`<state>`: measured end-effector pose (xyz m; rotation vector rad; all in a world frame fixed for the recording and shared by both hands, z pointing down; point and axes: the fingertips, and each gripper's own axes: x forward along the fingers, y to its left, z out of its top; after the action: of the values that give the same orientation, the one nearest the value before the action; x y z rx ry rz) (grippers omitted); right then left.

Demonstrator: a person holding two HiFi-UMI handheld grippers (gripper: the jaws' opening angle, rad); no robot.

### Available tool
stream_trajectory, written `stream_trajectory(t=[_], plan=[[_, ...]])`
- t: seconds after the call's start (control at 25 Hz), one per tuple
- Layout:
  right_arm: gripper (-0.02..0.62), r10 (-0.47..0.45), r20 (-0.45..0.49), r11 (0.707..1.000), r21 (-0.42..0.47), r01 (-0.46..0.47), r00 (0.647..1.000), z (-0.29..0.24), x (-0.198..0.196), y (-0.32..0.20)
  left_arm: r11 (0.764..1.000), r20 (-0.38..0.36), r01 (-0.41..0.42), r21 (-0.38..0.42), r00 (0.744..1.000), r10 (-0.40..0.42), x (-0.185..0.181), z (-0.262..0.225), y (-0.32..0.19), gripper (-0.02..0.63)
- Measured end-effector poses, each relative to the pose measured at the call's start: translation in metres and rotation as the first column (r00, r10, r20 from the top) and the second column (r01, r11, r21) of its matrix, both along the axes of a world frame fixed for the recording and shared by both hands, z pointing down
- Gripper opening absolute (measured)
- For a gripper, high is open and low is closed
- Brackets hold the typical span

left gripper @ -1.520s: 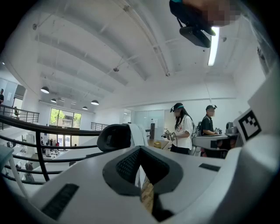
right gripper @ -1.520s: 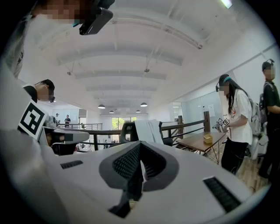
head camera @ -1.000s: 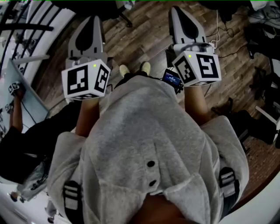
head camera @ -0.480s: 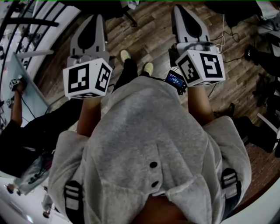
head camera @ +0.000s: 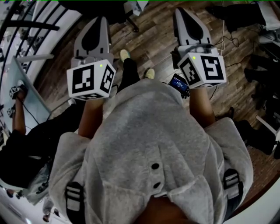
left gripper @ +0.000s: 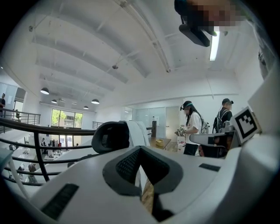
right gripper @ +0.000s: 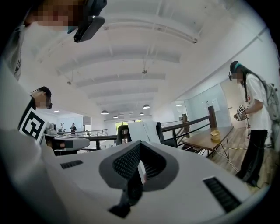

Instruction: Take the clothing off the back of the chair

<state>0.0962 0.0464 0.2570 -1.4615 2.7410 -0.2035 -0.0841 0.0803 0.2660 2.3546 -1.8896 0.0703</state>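
- Head view: the left gripper [head camera: 98,22] at upper left and the right gripper [head camera: 181,13] at upper right both point away over a wooden floor [head camera: 153,39]. Below them, the wearer's grey hooded top [head camera: 148,140] fills the frame.
- Left gripper view: the jaws are closed together, with only a thin slit between them, and hold nothing. Just above their tips, at centre, stands a black chair [left gripper: 107,136] with white clothing [left gripper: 136,132] draped over its back. Two people [left gripper: 192,127] stand at middle right.
- Right gripper view: the jaws are fully closed and empty. The chair and its clothing show at centre, above the tips, by a dark railing [right gripper: 183,126]. A wooden table [right gripper: 205,140] stands at right.
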Motion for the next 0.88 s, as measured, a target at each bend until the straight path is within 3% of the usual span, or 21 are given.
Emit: stream_trajectory(t=[0.52, 0.88], plan=[[0.012, 0.029, -0.031, 0.999, 0.02, -0.028, 0.999, -0.013, -0.047, -0.081, 1.0, -0.032, -0.002, -0.006, 0.999, 0.002, -0.053, 0.003, -0.08, 0.012], [0.012, 0.045, -0.043, 0.999, 0.01, -0.044, 0.998, -0.013, -0.072, -0.108, 0.999, -0.061, -0.036, -0.013, 0.998, 0.035, -0.075, 0.012, -0.113, 0.012]])
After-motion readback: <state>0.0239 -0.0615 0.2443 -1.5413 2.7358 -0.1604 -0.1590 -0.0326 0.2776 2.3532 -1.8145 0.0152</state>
